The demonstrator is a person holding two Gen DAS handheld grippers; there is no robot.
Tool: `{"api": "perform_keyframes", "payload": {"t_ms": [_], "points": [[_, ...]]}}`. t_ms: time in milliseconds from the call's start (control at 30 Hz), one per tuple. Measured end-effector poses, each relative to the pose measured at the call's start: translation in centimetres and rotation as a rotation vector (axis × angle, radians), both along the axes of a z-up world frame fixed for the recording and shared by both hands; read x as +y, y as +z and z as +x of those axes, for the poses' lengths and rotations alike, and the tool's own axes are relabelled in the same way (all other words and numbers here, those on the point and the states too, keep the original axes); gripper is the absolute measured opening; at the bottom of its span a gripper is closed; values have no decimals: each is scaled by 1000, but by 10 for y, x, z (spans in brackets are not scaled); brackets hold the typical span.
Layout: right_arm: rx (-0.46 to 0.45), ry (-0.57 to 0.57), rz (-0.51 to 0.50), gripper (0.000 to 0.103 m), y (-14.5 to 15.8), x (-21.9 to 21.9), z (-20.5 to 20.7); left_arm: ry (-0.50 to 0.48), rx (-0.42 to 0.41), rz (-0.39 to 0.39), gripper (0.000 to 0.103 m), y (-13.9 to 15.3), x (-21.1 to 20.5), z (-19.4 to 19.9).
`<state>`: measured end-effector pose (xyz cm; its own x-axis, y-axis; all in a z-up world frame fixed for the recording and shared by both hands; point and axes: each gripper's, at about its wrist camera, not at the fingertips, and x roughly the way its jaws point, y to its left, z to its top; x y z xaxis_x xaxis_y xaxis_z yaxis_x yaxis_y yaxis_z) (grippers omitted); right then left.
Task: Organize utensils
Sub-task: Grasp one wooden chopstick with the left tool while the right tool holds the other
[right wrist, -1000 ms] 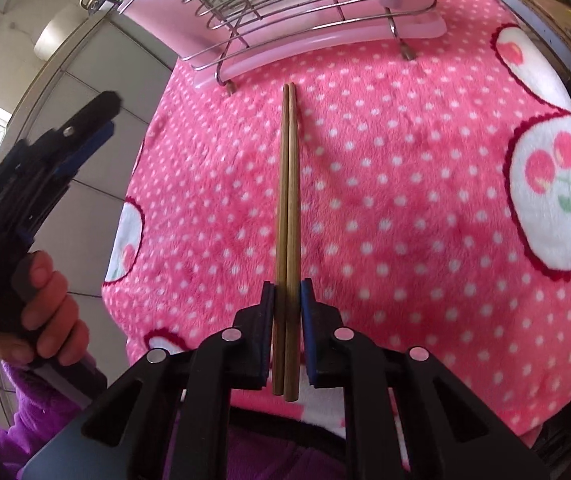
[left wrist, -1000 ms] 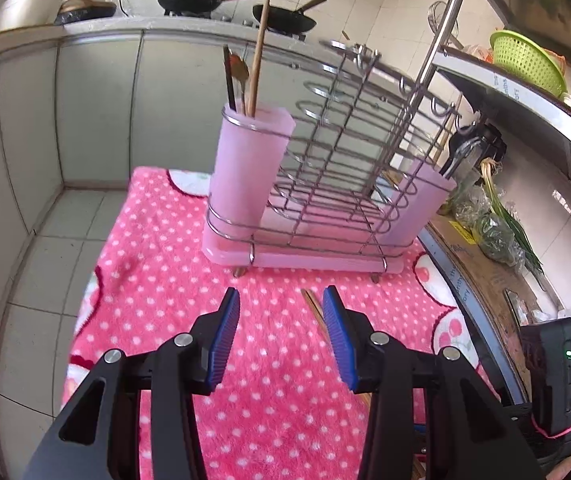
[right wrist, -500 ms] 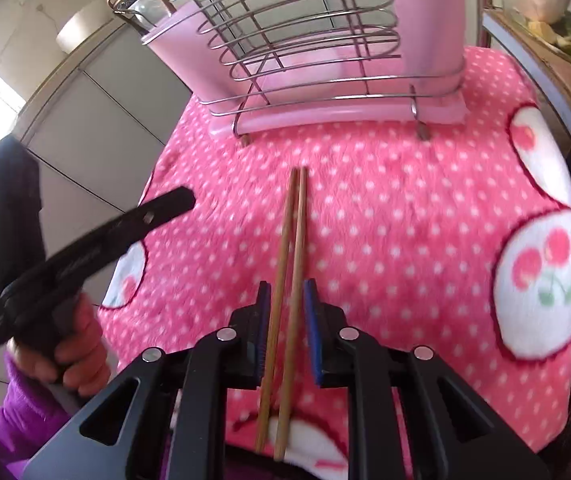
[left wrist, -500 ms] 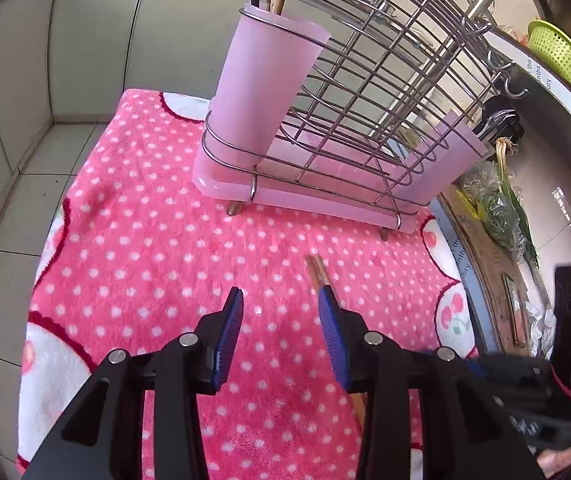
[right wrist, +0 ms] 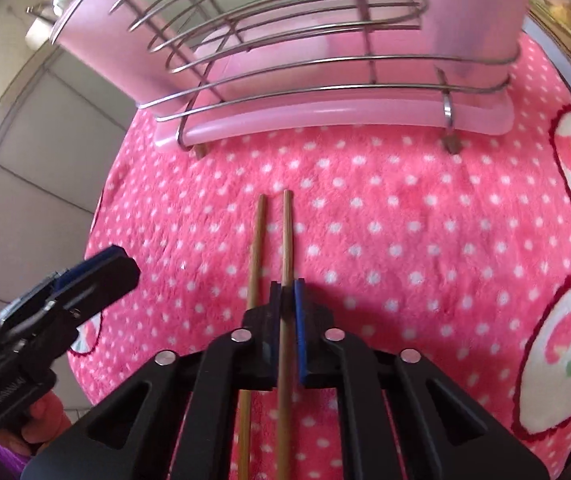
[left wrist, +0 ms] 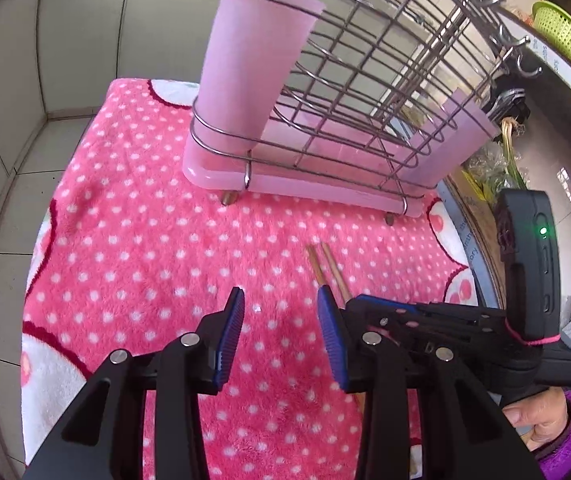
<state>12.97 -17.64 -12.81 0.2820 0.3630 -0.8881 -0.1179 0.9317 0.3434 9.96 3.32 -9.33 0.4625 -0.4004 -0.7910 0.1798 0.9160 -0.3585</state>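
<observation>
Covering the table, a pink dotted blanket (right wrist: 425, 240) carries the wire rack (left wrist: 365, 92) at its far edge; the rack's pink cup (left wrist: 253, 60) already holds some utensils. Two chopsticks (right wrist: 287, 240) lie mid-blanket, not yet racked. Right gripper (right wrist: 287, 304) clamped on one chopstick; the other lies outside it. Left gripper (left wrist: 281, 336) hangs with jaws apart, empty.

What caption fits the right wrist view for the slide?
Right gripper shut on one chopstick; second chopstick lies outside, before the pink rack.

Pink white-dotted cloth (right wrist: 385, 220), pale pink rack tray (left wrist: 285, 184).
</observation>
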Motion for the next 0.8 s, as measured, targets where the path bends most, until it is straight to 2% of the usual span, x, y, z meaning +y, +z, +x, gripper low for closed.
{"api": "perform_keyframes", "payload": {"t_ms": [100, 267, 500, 700, 767, 800], "points": [[-11, -42, 14, 6, 5, -20, -7, -48, 55, -5, 31, -5, -12, 5], [-5, -102, 34, 6, 6, -48, -12, -97, 205, 20, 25, -20, -39, 26], [7, -79, 38, 7, 4, -59, -13, -108, 318, 136, 18, -37, -70, 44], [28, -44, 26, 8, -3, -52, -7, -103, 340, 232, 17, -44, -89, 48], [32, -34, 20, 8, -7, -48, -4, -108, 321, 283, 11, -44, -101, 48], [20, -35, 28, 8, -9, -46, -4, -120, 304, 304, 11, -43, -104, 46]]}}
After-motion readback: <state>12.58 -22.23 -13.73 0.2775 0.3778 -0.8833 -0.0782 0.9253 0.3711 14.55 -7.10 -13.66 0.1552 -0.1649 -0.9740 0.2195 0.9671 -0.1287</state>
